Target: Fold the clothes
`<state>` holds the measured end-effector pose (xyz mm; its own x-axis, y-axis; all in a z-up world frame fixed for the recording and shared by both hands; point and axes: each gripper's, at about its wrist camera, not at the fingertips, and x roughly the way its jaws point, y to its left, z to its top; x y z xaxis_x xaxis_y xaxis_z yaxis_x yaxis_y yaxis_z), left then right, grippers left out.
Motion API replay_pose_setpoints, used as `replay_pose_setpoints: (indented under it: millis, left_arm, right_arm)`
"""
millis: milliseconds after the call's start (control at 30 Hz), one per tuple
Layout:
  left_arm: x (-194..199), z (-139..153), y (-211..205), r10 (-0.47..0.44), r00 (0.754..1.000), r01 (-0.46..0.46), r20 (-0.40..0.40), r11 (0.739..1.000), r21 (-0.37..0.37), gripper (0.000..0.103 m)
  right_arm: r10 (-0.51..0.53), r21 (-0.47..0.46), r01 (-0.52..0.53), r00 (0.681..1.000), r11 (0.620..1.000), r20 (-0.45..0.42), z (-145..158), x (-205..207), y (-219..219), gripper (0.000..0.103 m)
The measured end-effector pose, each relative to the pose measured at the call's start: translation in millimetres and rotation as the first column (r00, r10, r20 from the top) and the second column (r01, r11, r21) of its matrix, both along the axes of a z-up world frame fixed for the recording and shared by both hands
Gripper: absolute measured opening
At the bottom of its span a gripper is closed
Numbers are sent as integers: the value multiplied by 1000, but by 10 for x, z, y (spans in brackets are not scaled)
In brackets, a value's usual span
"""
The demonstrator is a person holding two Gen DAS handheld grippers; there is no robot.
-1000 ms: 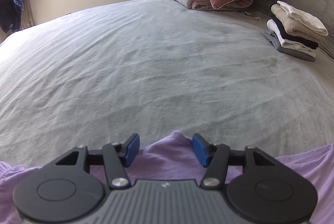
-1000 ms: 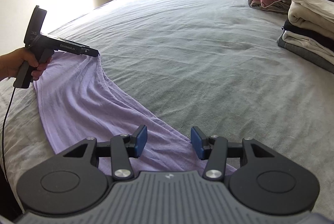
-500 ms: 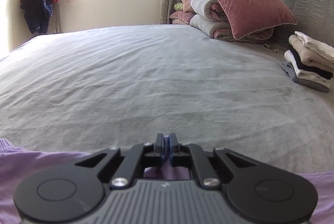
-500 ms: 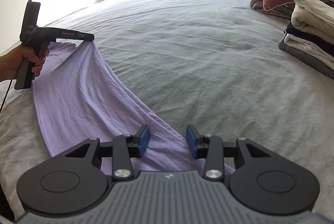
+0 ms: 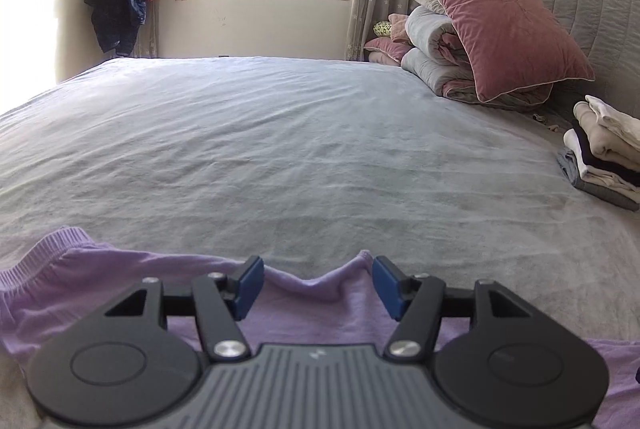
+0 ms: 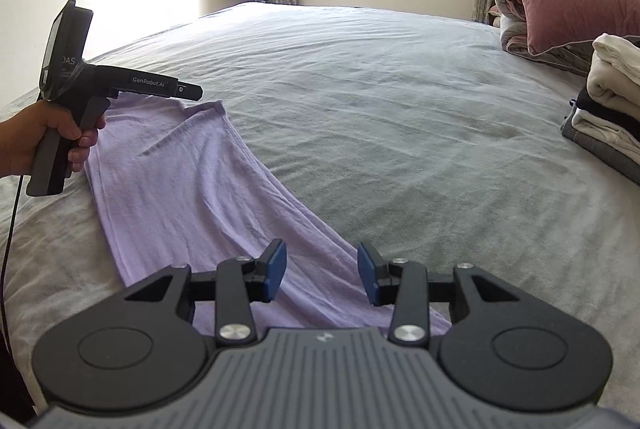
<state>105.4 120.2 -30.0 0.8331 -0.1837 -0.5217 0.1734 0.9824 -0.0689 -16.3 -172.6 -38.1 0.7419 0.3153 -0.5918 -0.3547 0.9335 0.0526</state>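
Lilac cotton, a thin shirt (image 6: 192, 189), lies stretched along the near edge of the grey bed (image 5: 280, 149), running from the far left corner down toward the person's right side. It looks pulled out long and fairly flat, which I take as the smoothing step before any fold is made.

At the left end a hand (image 6: 36, 141) grips the handle of the left hand-held gripper (image 5: 318, 279). Its jaws are opening just now; the blue pads (image 5: 248, 287) stand apart on either side of a small peak of the shirt's edge without pressing it, so the cloth sits between them, let go. The ribbed hem (image 5: 48, 249) curls just left of that spot. Releasing there makes sense if that corner is meant to rest where it is on the bed.

Further right, the right hand-held gripper (image 6: 322, 277) hovers over the other end of the shirt, jaws spread with the fabric passing beneath the gap; nothing is pinched. It seems placed to take that end for the first fold.

Beyond them the bed is bare across its middle, room enough to work. At the far right a stack of folded clothes (image 6: 612, 109) sits near the pink pillow (image 5: 504, 25) and rolled bedding, well apart from the shirt, probably where this one will end up.
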Motion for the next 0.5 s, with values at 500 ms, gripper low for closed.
replay_pose_setpoints:
  millis: [500]
  left_arm:
    - [-222,-132,1223,363,930,-364,-52,931,-18,67]
  right_arm:
    - [-70,13,71,995,997,-72,-97,-15,-52,44]
